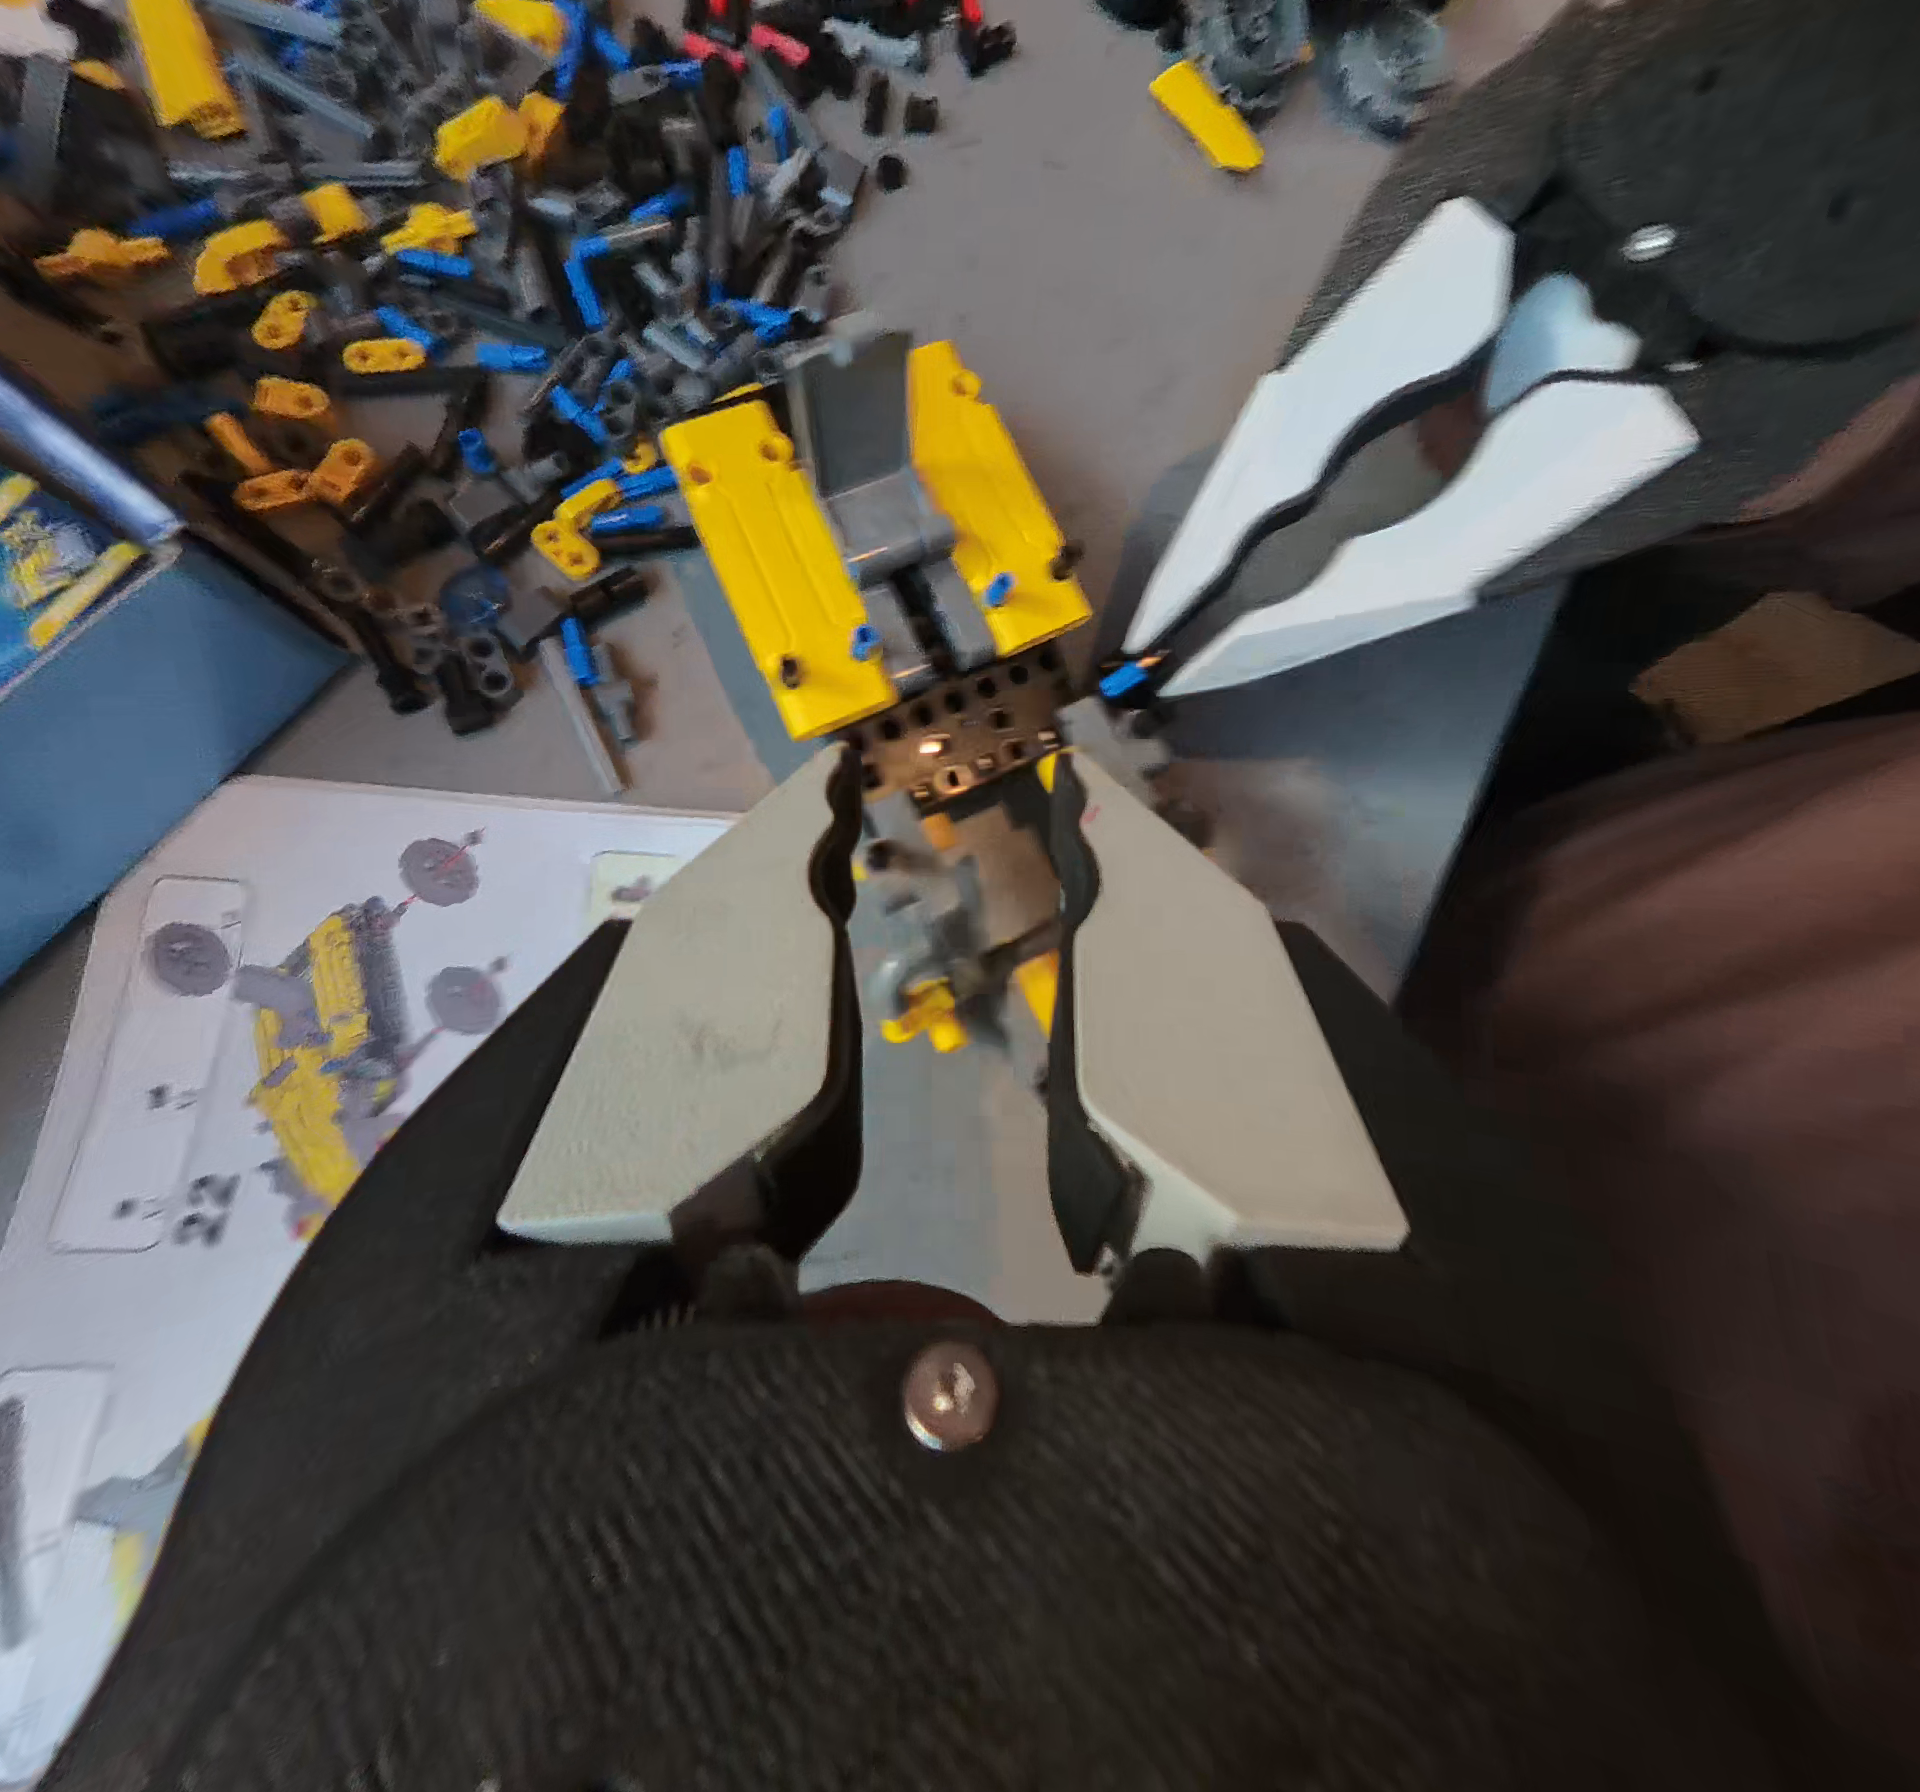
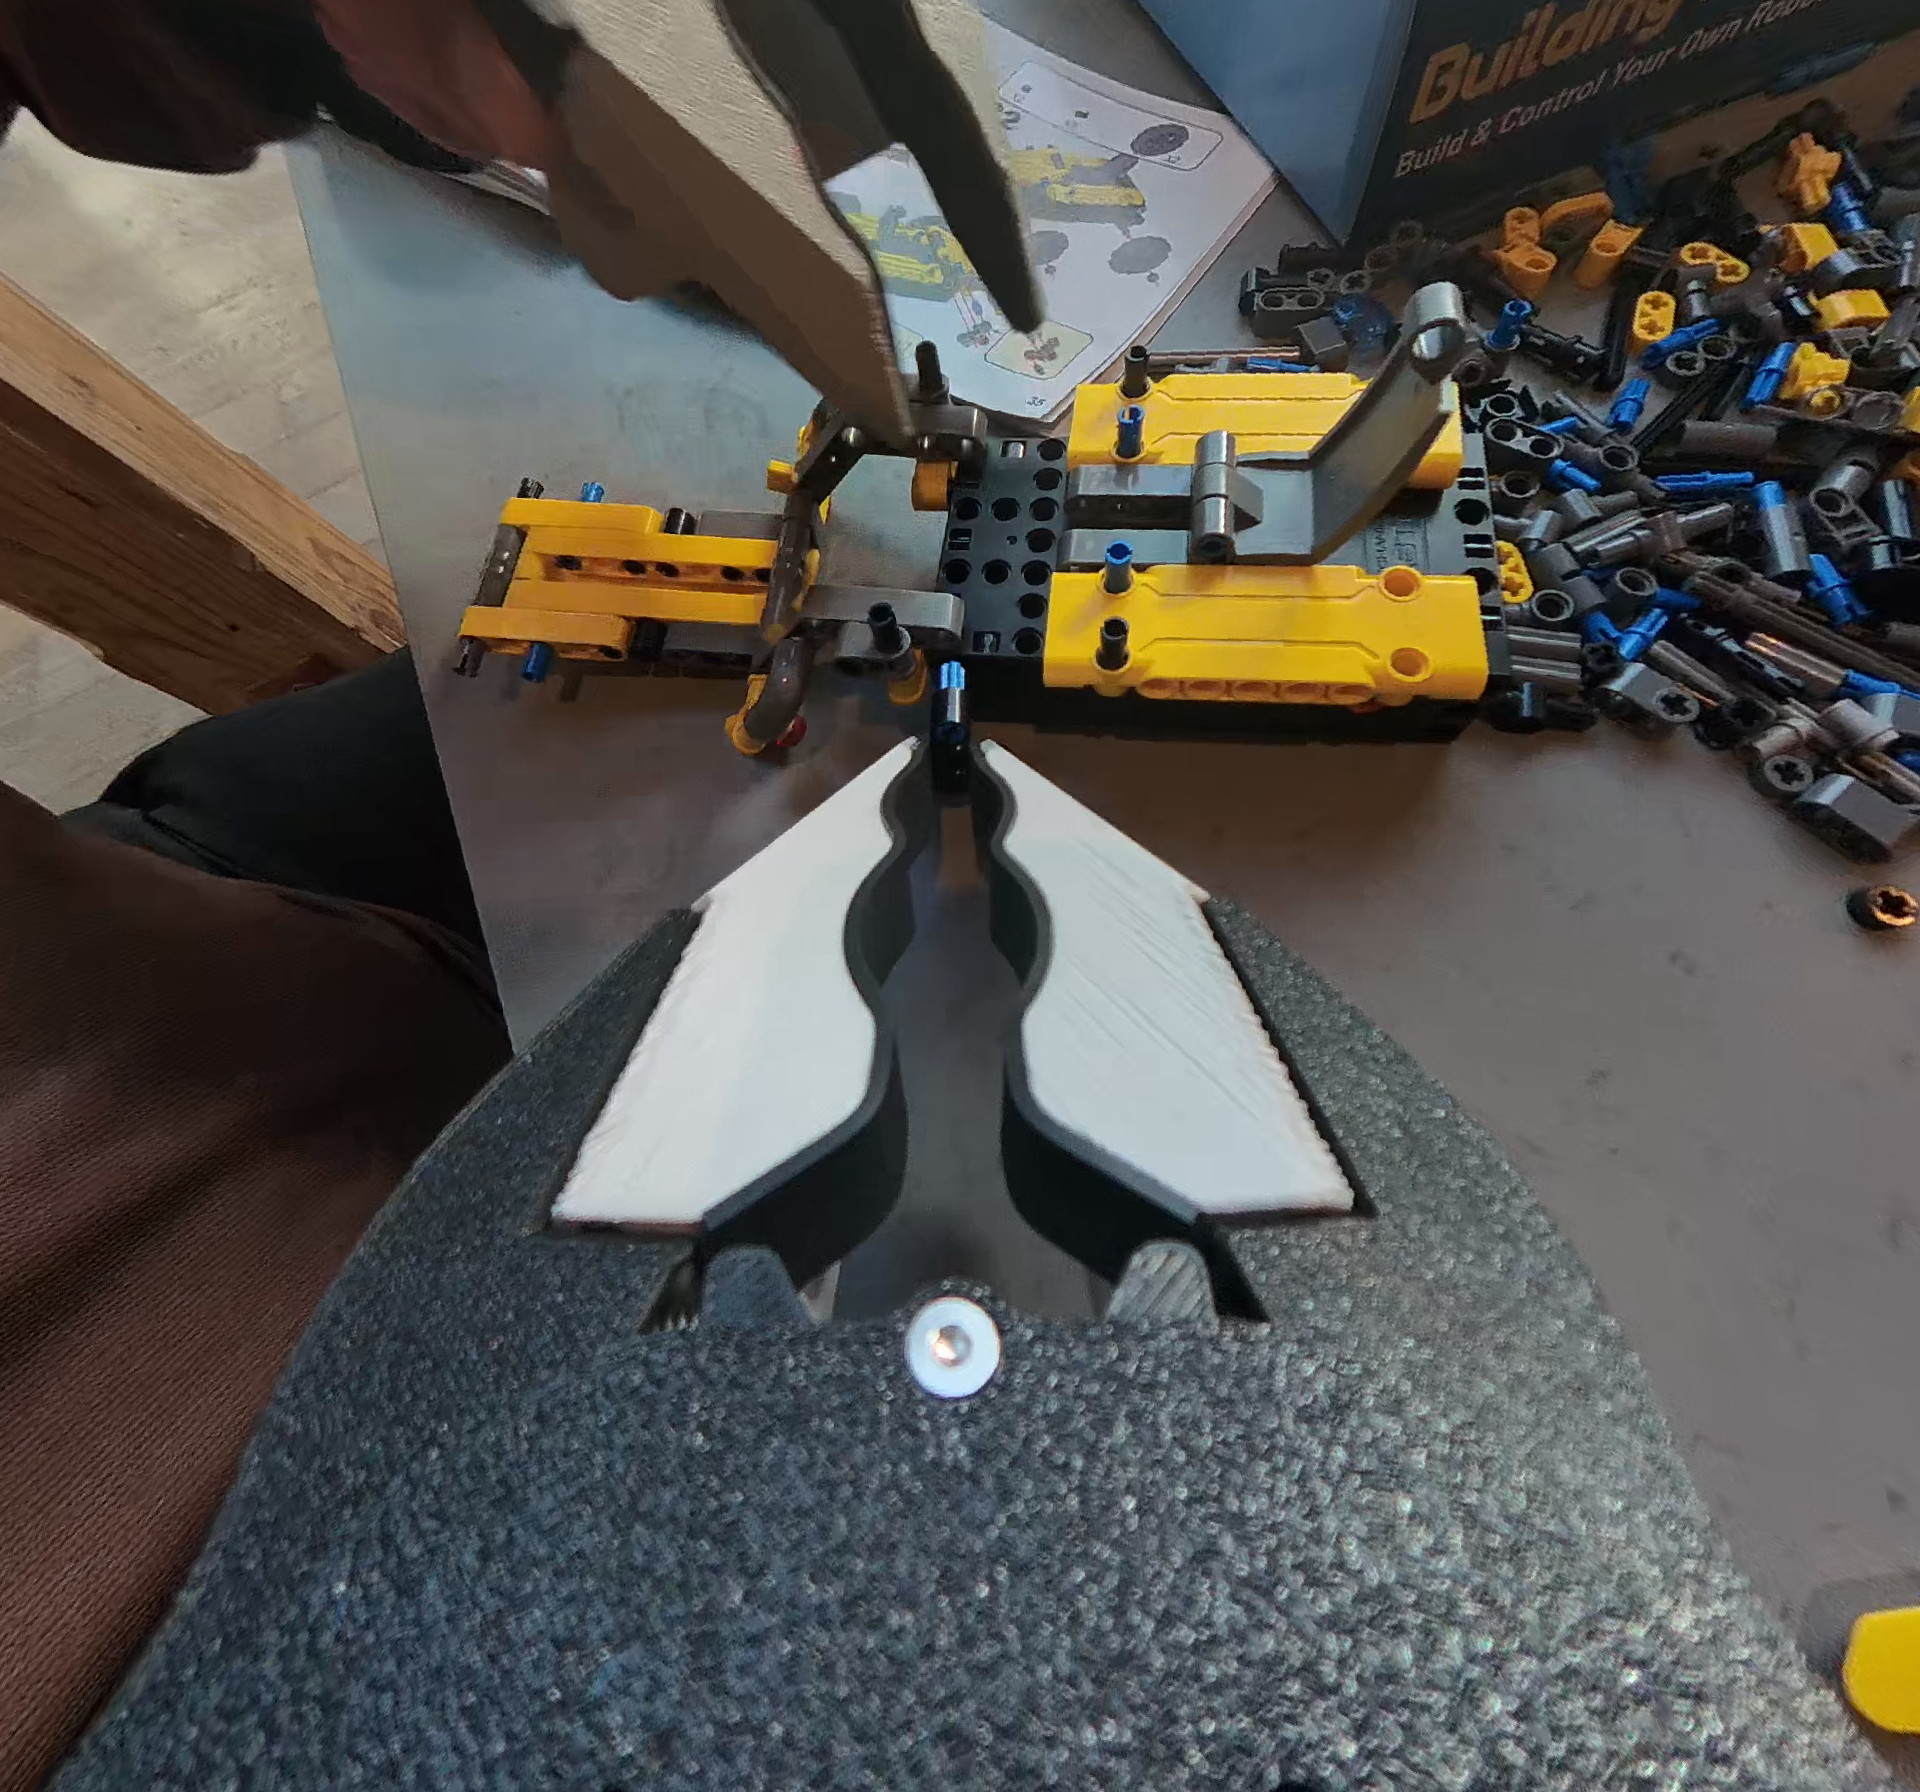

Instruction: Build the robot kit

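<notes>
1. Right gripper [image 2: 948, 755] has its jaws pinched on a small blue-and-black connector pin [image 2: 949, 703], right beside the yellow-and-black brick vehicle [image 2: 1143, 558] on the counter [image 2: 1351, 1015].
2. Left gripper [image 1: 951, 786] clamps the vehicle's black mid-frame.
3. The pin looks tiny, rigid and slippery, so I'd grip its shank.

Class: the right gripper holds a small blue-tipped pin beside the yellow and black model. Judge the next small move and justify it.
Probably ease the right gripper forward to seat its blue-tipped pin in the black perforated block. The pin's tip already sits just short of the model's near edge, and the left gripper appears closed on the model, steadying it.
</notes>
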`<state>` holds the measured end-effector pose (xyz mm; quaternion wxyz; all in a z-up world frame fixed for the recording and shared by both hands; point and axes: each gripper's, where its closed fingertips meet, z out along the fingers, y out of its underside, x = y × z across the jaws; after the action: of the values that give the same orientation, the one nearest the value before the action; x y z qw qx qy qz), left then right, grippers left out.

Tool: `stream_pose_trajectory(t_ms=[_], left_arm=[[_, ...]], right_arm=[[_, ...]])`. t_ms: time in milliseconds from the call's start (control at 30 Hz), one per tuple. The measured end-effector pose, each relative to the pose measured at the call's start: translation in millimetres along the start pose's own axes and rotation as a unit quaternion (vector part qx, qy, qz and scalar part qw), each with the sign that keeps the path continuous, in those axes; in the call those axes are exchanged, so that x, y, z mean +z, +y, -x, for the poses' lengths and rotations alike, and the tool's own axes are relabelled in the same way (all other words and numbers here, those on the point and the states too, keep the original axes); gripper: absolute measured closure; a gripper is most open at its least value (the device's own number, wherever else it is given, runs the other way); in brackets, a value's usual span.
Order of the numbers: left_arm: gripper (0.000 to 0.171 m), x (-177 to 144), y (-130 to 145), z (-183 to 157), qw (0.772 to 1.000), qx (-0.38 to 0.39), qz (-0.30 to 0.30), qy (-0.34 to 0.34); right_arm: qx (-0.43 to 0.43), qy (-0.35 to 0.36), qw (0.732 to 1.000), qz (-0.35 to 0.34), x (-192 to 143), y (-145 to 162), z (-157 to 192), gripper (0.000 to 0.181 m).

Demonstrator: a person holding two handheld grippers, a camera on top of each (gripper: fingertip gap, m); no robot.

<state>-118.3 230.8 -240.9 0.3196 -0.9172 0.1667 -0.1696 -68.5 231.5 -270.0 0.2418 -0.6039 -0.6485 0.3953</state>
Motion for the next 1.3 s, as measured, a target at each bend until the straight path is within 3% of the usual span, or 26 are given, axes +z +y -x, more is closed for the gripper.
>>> stream_pose_trajectory(t_ms=[67,200,333,667,767,1300], left_arm=[[0.135,3.1,0.3,-21.6,0.999,-0.008,0.012,0.032],[0.132,22.3,16.6,-30.0,0.998,0.018,0.051,0.022],[0.142,26.2,15.3,-40.6,0.998,0.033,0.051,0.034],[0.142,30.3,15.2,-41.1,0.995,0.081,0.053,-0.007],[0.152,30.0,13.5,-36.6,0.998,0.059,0.037,-0.002],[0.153,30.9,12.7,-32.9,0.999,0.045,0.007,0.021]], right_arm=[[-0.001,0.000,1.000,-0.004,-0.5,-1.6,-0.5,0.179],[-0.005,-0.005,1.000,-0.003,0.8,-2.2,0.7,0.178],[-0.010,-0.003,1.000,-0.004,2.1,-3.3,1.7,0.179],[-0.013,0.002,1.000,0.000,2.9,-2.3,1.1,0.179],[-0.023,0.011,1.000,0.001,3.5,-2.0,0.4,0.179],[-0.104,0.070,0.992,0.009,8.0,-2.2,-3.5,0.178]])
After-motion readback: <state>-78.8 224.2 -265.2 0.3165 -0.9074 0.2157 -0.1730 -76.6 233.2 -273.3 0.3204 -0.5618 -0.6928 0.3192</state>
